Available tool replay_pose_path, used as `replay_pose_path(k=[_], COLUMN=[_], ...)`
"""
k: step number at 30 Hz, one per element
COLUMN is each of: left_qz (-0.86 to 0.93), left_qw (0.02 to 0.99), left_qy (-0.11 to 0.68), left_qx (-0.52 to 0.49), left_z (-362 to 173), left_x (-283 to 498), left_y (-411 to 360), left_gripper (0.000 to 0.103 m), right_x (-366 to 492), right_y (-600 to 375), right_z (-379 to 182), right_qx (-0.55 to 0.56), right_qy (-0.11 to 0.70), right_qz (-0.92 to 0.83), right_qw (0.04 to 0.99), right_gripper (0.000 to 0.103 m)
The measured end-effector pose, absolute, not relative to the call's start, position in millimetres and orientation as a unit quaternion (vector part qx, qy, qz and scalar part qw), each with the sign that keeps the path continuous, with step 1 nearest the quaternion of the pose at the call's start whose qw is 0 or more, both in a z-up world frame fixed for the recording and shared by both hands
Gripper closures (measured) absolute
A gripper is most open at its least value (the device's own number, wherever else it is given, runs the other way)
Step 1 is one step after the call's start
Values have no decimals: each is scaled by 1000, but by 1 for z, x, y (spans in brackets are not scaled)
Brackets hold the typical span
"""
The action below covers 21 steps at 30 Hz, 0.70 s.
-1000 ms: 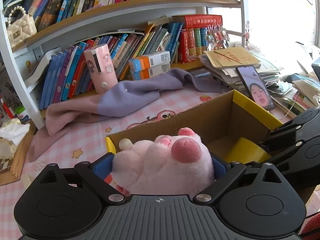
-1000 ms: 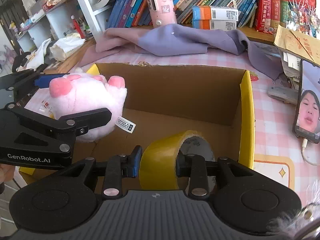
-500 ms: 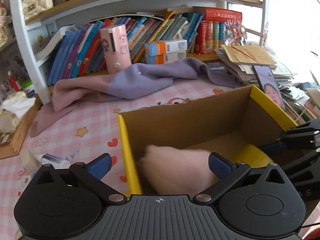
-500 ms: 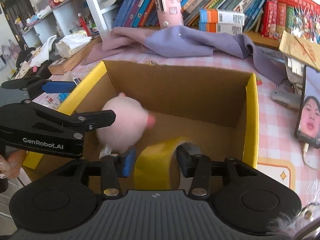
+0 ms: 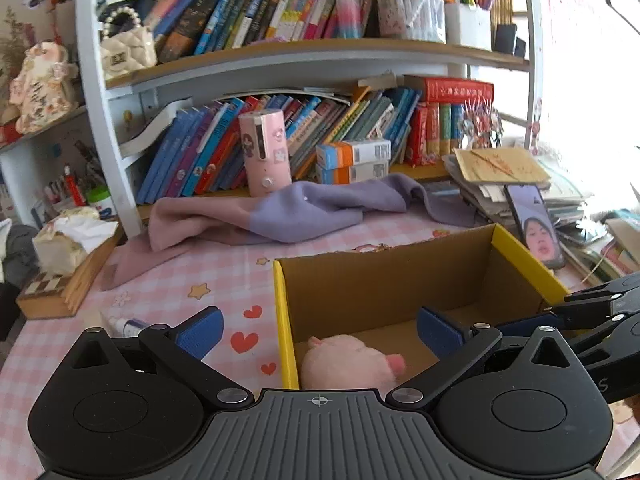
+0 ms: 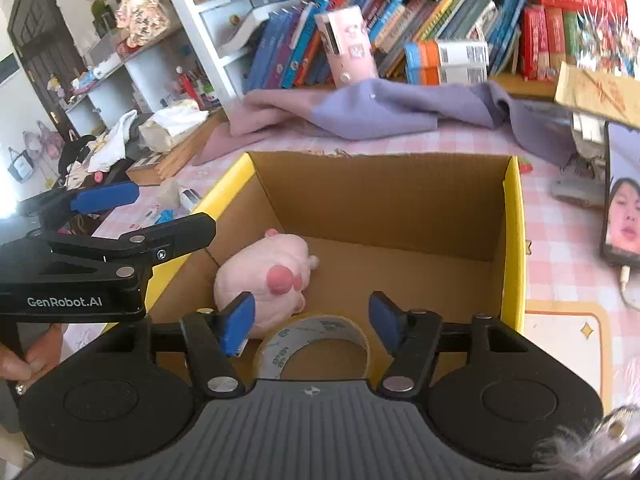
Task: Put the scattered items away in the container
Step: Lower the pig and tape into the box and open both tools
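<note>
Pink plush pig point(image 6: 267, 276) and yellow tape roll point(image 6: 316, 346) lie in the open cardboard box point(image 6: 514, 248) at lower centre because both the left gripper point(image 5: 318, 326) and the right gripper point(image 6: 312, 318), whose jaws have just been opening, stand released and empty above them.

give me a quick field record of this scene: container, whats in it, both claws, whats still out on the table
container: open cardboard box with yellow flaps on the pink checked tablecloth
inside: pink plush pig toy, lying at the box's left side; roll of yellow tape, lying flat beside it
left claw: open, empty, over the box's left edge
right claw: jaws have just been opening, tape roll below them, pads clear of it
still out: small white bottle left of the box; purple-pink cloth behind it
</note>
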<state>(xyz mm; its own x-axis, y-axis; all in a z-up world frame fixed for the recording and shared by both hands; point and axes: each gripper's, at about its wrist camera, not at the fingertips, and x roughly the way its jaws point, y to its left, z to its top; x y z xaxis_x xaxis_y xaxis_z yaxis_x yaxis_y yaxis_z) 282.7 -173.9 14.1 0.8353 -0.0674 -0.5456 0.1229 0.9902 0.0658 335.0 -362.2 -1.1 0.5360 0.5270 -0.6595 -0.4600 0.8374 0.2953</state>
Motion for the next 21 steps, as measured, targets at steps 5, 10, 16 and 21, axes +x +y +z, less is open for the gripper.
replay_pose_path(k=[5, 10, 16, 21], left_qz=[-47, -38, -24, -18], left_qw=[958, 957, 956, 960], left_qy=[283, 287, 289, 278], left_qx=[30, -1, -33, -33], left_z=[19, 20, 20, 22], left_x=[265, 247, 223, 198], left_y=[-169, -152, -125, -101], left_gripper=[0, 0, 0, 0], right_x=[313, 290, 261, 236], right_y=[-362, -357, -353, -347], right_z=[8, 16, 29, 34], right_qx=[33, 8, 10, 41], right_qy=[369, 335, 290, 264], right_qz=[270, 247, 200, 150], right_qw=[889, 909, 936, 952], right_gripper=[32, 27, 25, 24])
